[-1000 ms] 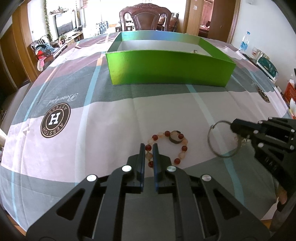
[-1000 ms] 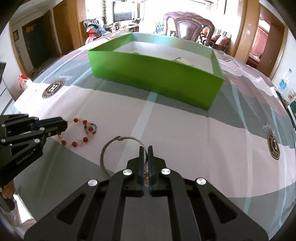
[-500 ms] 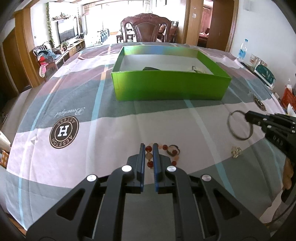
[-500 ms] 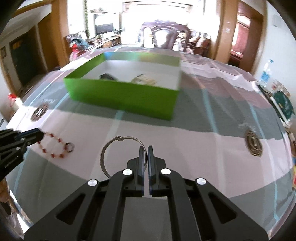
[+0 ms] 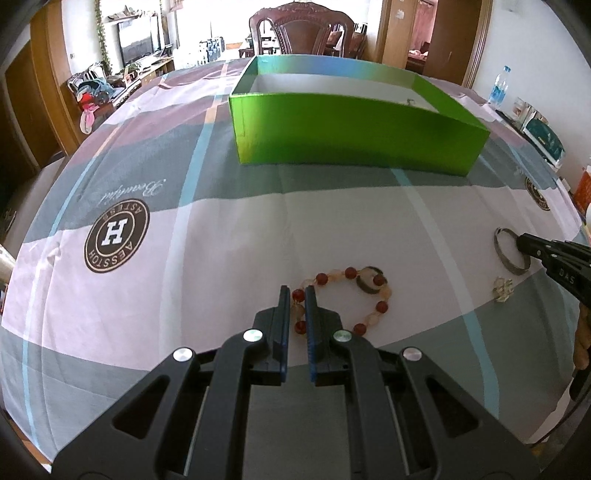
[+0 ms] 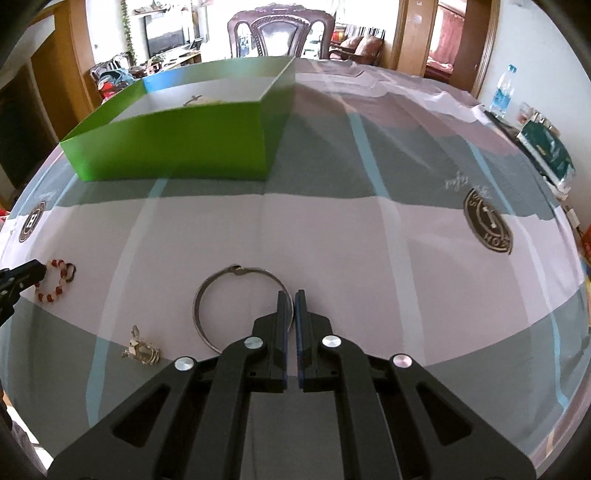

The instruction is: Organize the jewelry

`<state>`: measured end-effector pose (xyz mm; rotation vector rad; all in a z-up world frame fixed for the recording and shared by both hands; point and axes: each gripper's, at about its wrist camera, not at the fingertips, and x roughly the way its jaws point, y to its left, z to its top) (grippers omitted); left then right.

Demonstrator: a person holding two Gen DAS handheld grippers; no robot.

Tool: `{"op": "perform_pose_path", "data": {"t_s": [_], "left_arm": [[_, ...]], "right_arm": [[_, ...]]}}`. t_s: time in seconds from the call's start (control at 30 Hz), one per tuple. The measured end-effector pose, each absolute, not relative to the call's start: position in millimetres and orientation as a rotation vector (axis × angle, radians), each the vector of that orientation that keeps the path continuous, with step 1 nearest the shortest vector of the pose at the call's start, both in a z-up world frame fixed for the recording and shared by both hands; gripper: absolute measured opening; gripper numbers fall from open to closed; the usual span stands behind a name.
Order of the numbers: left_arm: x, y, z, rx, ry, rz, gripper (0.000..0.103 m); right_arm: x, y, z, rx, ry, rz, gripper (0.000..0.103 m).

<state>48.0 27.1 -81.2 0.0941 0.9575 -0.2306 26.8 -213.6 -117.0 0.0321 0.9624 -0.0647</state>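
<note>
A bracelet of red and pale beads [image 5: 381, 305] lies on the tablecloth, and my left gripper [image 5: 295, 291] is shut on its near-left beads. That bracelet [image 6: 55, 284] and the left gripper's tip [image 6: 35, 266] also show at the left edge of the right wrist view. A thin metal bangle [image 6: 236, 271] lies flat just left of my right gripper [image 6: 293, 293]. Its rim meets the left fingertip, the jaws are opening, and a narrow gap shows between the pads. From the left wrist view the bangle [image 5: 498, 247] sits at the right gripper's tip [image 5: 521, 242].
A green open box [image 5: 351, 129] stands farther back, with small items inside [image 6: 194, 99]. A small clear charm [image 6: 142, 350] lies on the cloth near the bangle. A water bottle [image 6: 502, 94] and packets [image 6: 546, 151] sit at the table's right edge. A chair [image 5: 295, 29] stands beyond.
The right gripper carried the bangle through the air, swung away from the box, and came down to the cloth, where its jaws parted slightly. The left gripper stayed shut on the beads.
</note>
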Motion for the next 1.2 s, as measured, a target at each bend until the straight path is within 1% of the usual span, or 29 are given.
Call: {"op": "perform_pose_path", "data": {"t_s": [0.03, 0.07, 0.1, 0.13, 0.2, 0.23, 0.3, 0.33, 0.37, 0.53, 0.6, 0.63, 0.67, 0.73, 0.77, 0.83, 0.9, 0.97, 1.03, 1.2], "left_arm": [[48.5, 27.2, -81.9, 0.093, 0.959, -0.23, 0.009], [48.5, 28.0, -82.2, 0.092, 0.959, -0.227, 0.009], [48.5, 28.1, -82.4, 0.093, 0.959, -0.225, 0.009], [48.4, 28.1, -82.5, 0.094, 0.958, -0.224, 0.01], [48.7, 28.2, -83.2, 0.096, 0.96, -0.22, 0.013], [49.1, 27.8, -82.8, 0.096, 0.96, -0.219, 0.017], [48.0, 26.6, -81.7, 0.096, 0.958, -0.22, 0.026], [47.1, 26.2, -81.1, 0.098, 0.955, -0.222, 0.034], [45.4, 25.3, -80.0, 0.104, 0.949, -0.227, 0.039], [38.6, 21.2, -77.0, 0.126, 0.938, -0.253, 0.05], [37.0, 19.1, -76.1, 0.124, 0.938, -0.276, 0.057], [36.2, 17.7, -75.9, 0.125, 0.937, -0.284, 0.065], [35.6, 14.6, -76.2, 0.135, 0.933, -0.29, 0.068], [36.2, 8.8, -79.8, 0.154, 0.939, -0.295, 0.068], [37.3, 7.2, -81.6, 0.155, 0.947, -0.295, 0.062], [39.5, 8.8, -83.2, 0.134, 0.961, -0.303, 0.055], [41.0, 14.2, -80.9, 0.111, 0.956, -0.297, 0.052], [42.7, 19.3, -78.6, 0.107, 0.951, -0.283, 0.043], [45.0, 22.0, -79.3, 0.111, 0.955, -0.274, 0.038], [47.5, 17.4, -86.7, 0.142, 0.969, -0.253, 0.037]], "right_arm": [[25.8, -214.5, -117.6, 0.045, 0.959, -0.056, 0.036], [24.4, -215.4, -117.4, 0.06, 0.961, -0.041, 0.065], [22.5, -215.4, -116.5, 0.069, 0.954, -0.032, 0.073], [19.6, -215.4, -113.8, 0.077, 0.934, -0.017, 0.075], [16.7, -211.5, -110.0, 0.066, 0.922, 0.011, 0.076], [17.0, -209.4, -109.2, 0.058, 0.92, 0.015, 0.076], [20.2, -203.6, -111.5, 0.025, 0.93, 0.005, 0.076], [21.3, -203.1, -113.2, 0.015, 0.937, -0.006, 0.076], [23.2, -203.0, -114.9, 0.016, 0.937, -0.01, 0.076], [28.4, -197.8, -119.9, 0.011, 0.956, 0.001, 0.076], [26.9, -194.9, -120.4, 0.015, 0.958, 0.011, 0.076], [27.3, -194.4, -120.6, 0.015, 0.959, 0.016, 0.076], [27.5, -193.8, -120.6, 0.014, 0.96, 0.019, 0.076], [28.4, -192.5, -121.6, 0.009, 0.963, 0.019, 0.076], [28.4, -192.5, -122.0, 0.009, 0.964, 0.018, 0.076], [28.5, -192.6, -122.4, 0.012, 0.966, 0.019, 0.076], [28.2, -192.8, -122.3, 0.015, 0.965, 0.021, 0.076], [28.3, -193.8, -122.4, 0.013, 0.963, 0.02, 0.076], [28.3, -193.4, -123.2, 0.004, 0.959, 0.017, 0.076], [28.6, -190.8, -123.6, -0.003, 0.95, 0.017, 0.076]]}}
